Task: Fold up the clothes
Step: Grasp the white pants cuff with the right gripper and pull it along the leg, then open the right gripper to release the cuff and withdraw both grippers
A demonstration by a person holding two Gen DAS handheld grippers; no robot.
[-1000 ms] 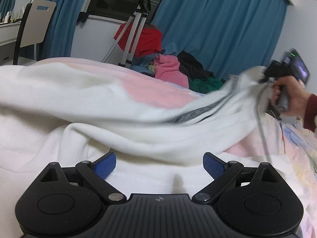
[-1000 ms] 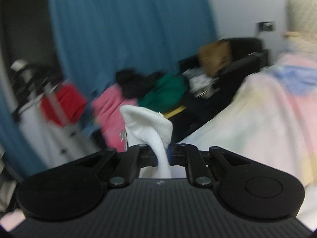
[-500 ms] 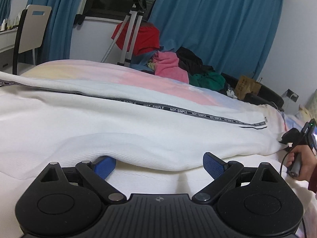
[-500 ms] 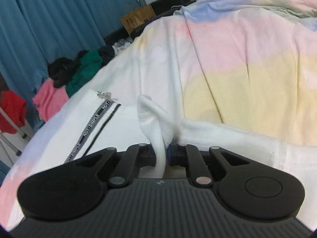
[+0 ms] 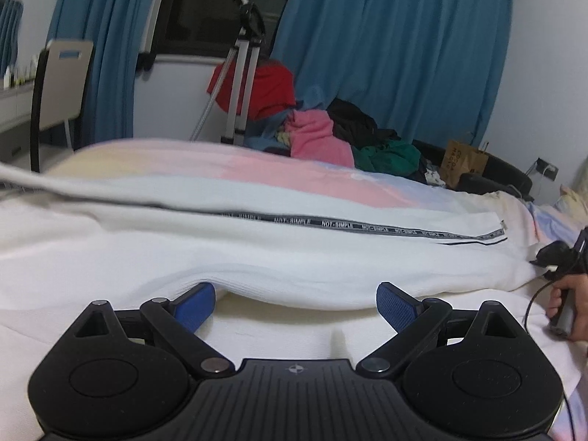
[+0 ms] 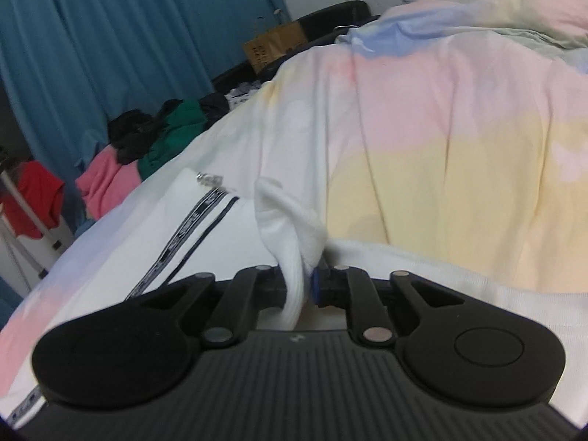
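Blue pads face each other across a wide gap on the left tool [image 5: 296, 303], spread apart with nothing between them; its left pad tip sits tucked just under the folded edge of the white garment [image 5: 257, 253]. The right tool [image 6: 308, 286] is pressed together, pinching a bunched fold of that same white garment [image 6: 290, 242], which rises from the jaws as a soft peak. In the left wrist view the right tool [image 5: 558, 257] shows at the garment's far right end, with the person's hand [image 5: 571, 305] gripping its handle and a dark cable hanging beside it.

The garment lies stretched across the bed [image 6: 441, 117], on a cover in pastel pink, yellow and blue. A black tape printed NOT-SIMPLE [image 5: 312, 221] runs along the garment and ends near a small metal zipper pull [image 6: 209, 180]. Its left end in the left wrist view is blurred and runs out of frame.

Beyond the garment, off the far side of the bed, sits a heap of clothes [image 5: 330, 136] in pink, black, green and red, next to a tripod [image 5: 239, 70]. Behind it hang blue curtains [image 5: 386, 44] around a dark window. Right of the heap stands a brown paper bag [image 5: 465, 160]; its print is too small to read. Far left of the garment is a pale chair [image 5: 62, 84], partly cut off by the bed.
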